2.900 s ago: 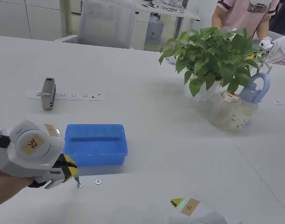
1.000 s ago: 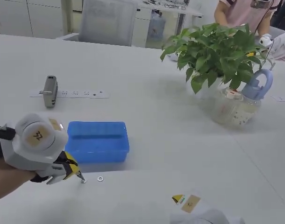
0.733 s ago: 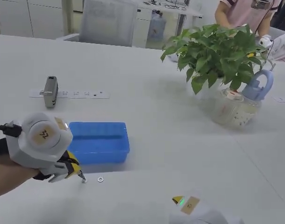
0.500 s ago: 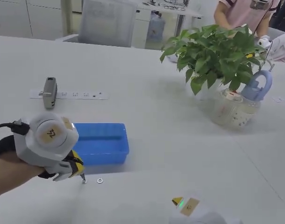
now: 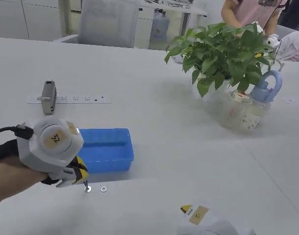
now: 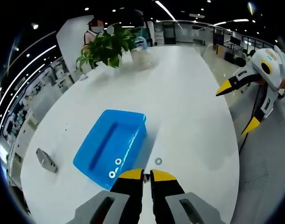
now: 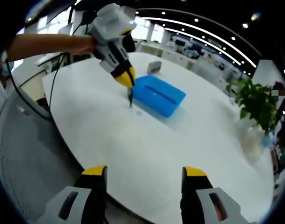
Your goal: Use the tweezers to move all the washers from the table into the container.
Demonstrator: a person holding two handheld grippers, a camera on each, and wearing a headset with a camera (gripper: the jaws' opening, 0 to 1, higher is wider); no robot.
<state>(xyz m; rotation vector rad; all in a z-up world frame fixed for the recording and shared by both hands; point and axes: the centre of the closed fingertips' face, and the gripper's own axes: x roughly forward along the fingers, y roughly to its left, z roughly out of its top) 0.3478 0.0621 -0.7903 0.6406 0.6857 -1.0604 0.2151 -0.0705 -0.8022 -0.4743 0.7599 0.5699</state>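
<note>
Head view looks down, left gripper view close behind container, right gripper view far, all sharing it

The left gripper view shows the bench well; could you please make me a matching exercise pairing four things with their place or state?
Things:
1. blue container
2. loose washer
3. left gripper
4. right gripper

Places or states:
A. jaws wide apart
B. two washers inside
C. on the table, near the container
D. jaws shut on the tweezers

Pairs: 1-B, 2-C, 3-D, 4-A.
</note>
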